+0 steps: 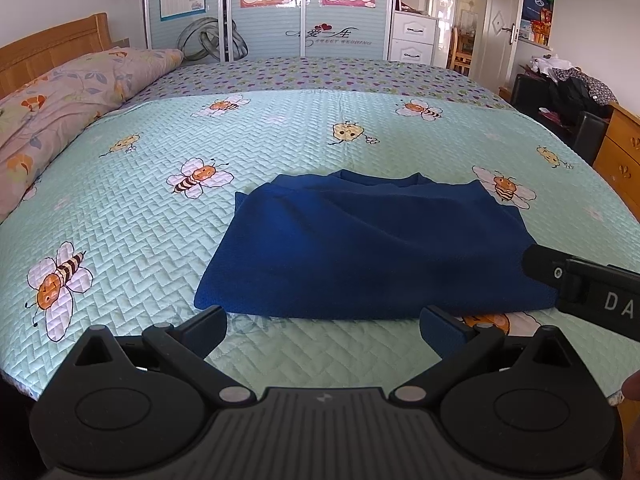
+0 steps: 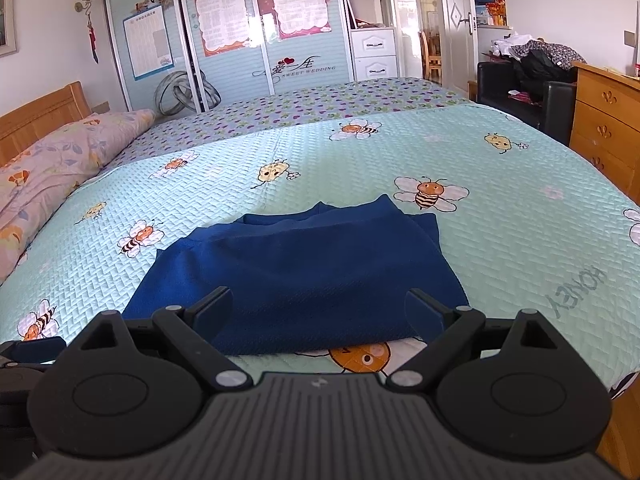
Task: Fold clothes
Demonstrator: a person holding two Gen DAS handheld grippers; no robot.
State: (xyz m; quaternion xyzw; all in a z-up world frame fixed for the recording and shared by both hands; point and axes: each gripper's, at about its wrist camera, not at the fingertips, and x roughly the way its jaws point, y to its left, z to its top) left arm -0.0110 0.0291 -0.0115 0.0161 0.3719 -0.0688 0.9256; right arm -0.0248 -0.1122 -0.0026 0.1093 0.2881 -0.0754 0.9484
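Observation:
A dark blue shirt lies folded into a rough rectangle on the bee-print quilt, its collar at the far edge. My left gripper stands open just in front of the shirt's near edge, nothing between its fingers. The right gripper's finger shows at the right edge of the left wrist view, over the shirt's right side. In the right wrist view the same blue shirt lies close ahead. My right gripper is open over the shirt's near edge, one finger at each side, holding nothing.
A floral pillow and wooden headboard lie at the left. Wardrobe doors stand behind the bed. A wooden dresser and a black chair piled with clothes stand at the right.

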